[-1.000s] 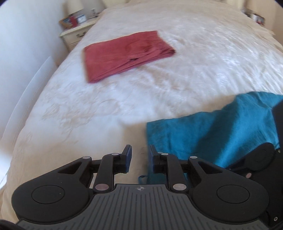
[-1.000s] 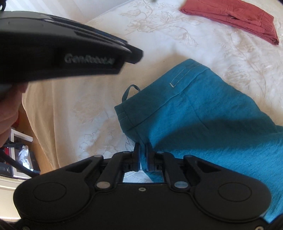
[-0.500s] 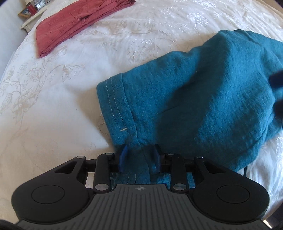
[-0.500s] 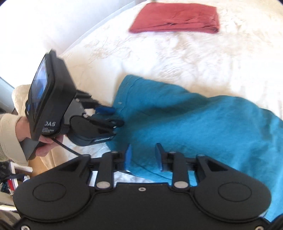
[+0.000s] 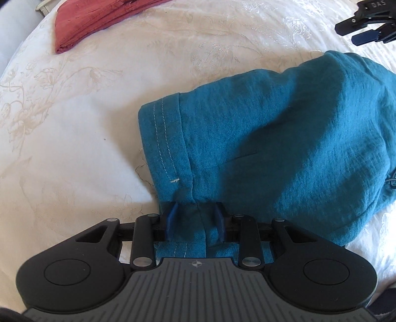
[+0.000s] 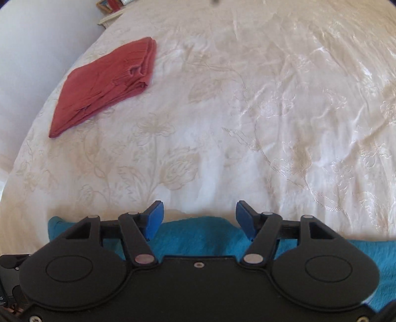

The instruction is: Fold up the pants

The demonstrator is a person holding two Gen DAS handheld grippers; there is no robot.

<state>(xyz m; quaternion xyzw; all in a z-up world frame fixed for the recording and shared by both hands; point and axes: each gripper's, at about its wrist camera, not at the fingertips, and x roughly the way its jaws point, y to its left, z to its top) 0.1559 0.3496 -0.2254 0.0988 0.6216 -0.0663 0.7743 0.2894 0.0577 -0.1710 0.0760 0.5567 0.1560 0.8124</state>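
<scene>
Teal pants (image 5: 284, 138) lie in a rumpled heap on the white bedspread (image 5: 74, 123), the stitched waistband toward the left. My left gripper (image 5: 195, 213) points down onto the near edge of the waistband. Its blue pads (image 5: 170, 218) stand a little apart with a strip of the teal cloth lying between them, not pinched. My right gripper (image 6: 199, 215) hovers over the far edge of the teal pants (image 6: 198, 235), its jaws opening with nothing between them. It also shows in the left wrist view, right gripper (image 5: 366, 27), up at the top right corner.
Folded red pants (image 6: 106, 84) lie further up the bed on the left, also seen as red pants (image 5: 99, 19) in the left wrist view. The embroidered bedspread (image 6: 272, 123) stretches wide beyond the teal pants. A bedside table (image 6: 111, 16) stands at the far left corner.
My right gripper let go of the teal cloth, opened and swung away to the right over the bed. My left gripper came down onto the waistband and now straddles it.
</scene>
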